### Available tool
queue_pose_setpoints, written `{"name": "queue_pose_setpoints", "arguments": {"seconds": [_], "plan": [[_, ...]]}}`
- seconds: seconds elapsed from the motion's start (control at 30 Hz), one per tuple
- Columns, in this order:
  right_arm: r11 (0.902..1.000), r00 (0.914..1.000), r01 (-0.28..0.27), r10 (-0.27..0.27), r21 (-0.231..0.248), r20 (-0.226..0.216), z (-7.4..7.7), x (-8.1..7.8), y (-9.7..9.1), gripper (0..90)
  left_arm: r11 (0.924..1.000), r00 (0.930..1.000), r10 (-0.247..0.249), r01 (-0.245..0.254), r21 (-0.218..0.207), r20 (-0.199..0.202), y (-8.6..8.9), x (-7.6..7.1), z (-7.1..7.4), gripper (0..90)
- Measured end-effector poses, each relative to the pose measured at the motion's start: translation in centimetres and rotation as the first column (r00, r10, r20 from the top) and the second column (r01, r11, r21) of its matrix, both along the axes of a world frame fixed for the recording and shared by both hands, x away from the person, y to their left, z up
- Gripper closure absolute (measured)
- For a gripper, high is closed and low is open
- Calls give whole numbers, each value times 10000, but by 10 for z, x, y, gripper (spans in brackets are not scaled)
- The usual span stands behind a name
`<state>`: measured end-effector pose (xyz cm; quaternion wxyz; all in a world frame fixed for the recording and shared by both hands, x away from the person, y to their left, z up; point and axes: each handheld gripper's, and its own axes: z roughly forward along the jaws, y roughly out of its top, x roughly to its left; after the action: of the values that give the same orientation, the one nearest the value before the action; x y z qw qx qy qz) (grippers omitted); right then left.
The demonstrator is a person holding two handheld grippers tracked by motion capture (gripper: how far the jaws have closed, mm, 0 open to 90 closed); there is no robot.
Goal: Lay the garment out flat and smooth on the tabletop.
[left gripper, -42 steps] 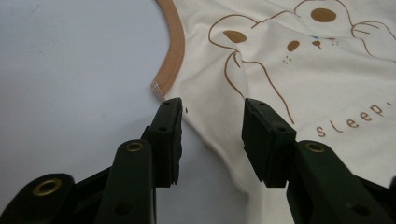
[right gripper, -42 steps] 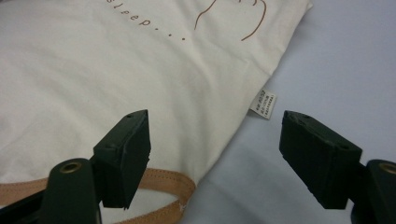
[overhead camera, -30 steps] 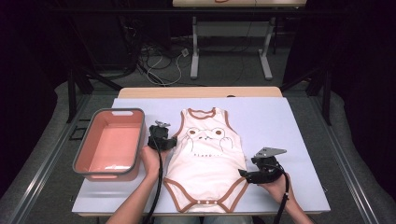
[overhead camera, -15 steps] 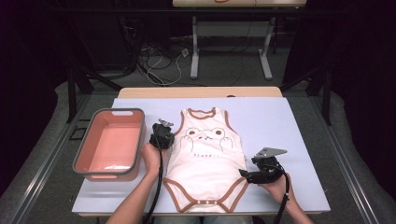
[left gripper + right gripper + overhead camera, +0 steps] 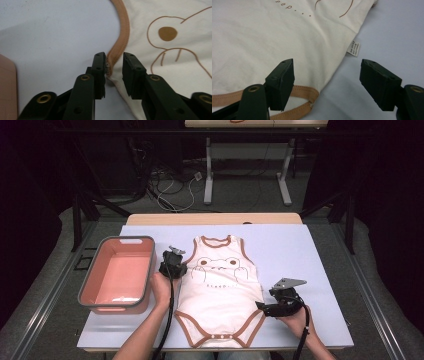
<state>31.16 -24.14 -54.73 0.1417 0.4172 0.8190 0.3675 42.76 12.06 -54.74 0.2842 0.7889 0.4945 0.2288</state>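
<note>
Pink bin (image 5: 118, 279) just left of the left gripper (image 5: 172, 264). Left gripper's jaws have just been opening, now slightly apart, the bodysuit's (image 5: 220, 290) brown armhole trim (image 5: 119, 45) between them; it seems to brush one pad. Bodysuit flat on the table (image 5: 310, 255) between both grippers. Right gripper (image 5: 281, 304) jaws wide apart, straddling the bodysuit's side hem by its label (image 5: 353, 48).

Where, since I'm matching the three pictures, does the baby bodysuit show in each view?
High view: the bodysuit lies flat at the middle of the table, right of the pink bin.
Left gripper view: it takes up the right and upper part, with its frog print at the right.
Right gripper view: it covers the upper left, with its side label at the edge.
Shared landmark: the brown trim along its edges.
</note>
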Motion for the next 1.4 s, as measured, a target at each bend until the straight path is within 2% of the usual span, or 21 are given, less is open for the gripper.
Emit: {"name": "queue_pose_setpoints", "arguments": {"seconds": [0.13,0.2,0.27,0.37,0.53,0.57,0.67,0.77,0.8,0.83,0.9,0.97,1.0,1.07,1.13,1.23,1.4], "plan": [[9999,9999,121,-121,75,-34,0,-1,-3,285,9991,9997,-245,245,-337,-11,-3,-15,5,545],[9997,9998,193,-192,117,-77,1,0,-3,283,9974,9985,-522,513,-498,-174,-4,-22,6,484],[9997,9998,184,-182,151,-82,1,0,-3,299,9952,9965,-821,811,-551,-161,-5,-30,6,446],[9999,10000,82,-83,150,40,1,1,-2,348,9898,9920,-1226,1200,-763,-302,-6,-44,4,396],[9997,9998,-100,96,235,158,1,4,1,424,9808,9846,-1732,1702,-949,-244,-3,-61,4,333],[9998,10000,-54,54,184,27,2,5,1,435,9784,9826,-1830,1790,-1030,-314,-2,-63,5,322],[9996,9997,60,-66,280,218,4,10,3,452,9733,9798,-1971,1916,-1261,-326,1,-73,6,276],[9993,9995,139,-148,345,276,6,17,3,471,9675,9743,-2229,2169,-1303,-331,4,-85,8,241],[9991,9992,171,-185,390,358,6,21,3,480,9626,9698,-2413,2344,-1360,-364,5,-88,9,223],[9990,9991,239,-253,382,346,6,23,3,494,9609,9684,-2475,2413,-1359,-301,6,-92,9,196],[9988,9984,334,-350,364,448,6,29,4,513,9573,9623,-2714,2676,-1097,-204,7,-99,11,194],[9980,9977,470,-490,415,479,5,34,5,527,9564,9620,-2729,2698,-1117,-129,8,-102,12,176],[9980,9972,488,-510,406,552,5,38,6,538,9512,9574,-2887,2860,-1162,-73,10,-106,15,172],[9964,9959,680,-709,509,567,6,44,7,547,9480,9551,-2962,2928,-1249,-87,12,-111,14,160],[9948,9941,862,-895,541,618,8,51,9,567,9449,9507,-3097,3061,-1163,-140,12,-116,12,157],[9927,9914,1038,-1082,610,736,7,64,11,598,9356,9395,-3420,3385,-1005,-194,12,-122,11,165],[9879,9856,1442,-1485,570,804,3,85,14,660,9326,9378,-3467,3430,-1119,-151,13,-126,12,170]]}}
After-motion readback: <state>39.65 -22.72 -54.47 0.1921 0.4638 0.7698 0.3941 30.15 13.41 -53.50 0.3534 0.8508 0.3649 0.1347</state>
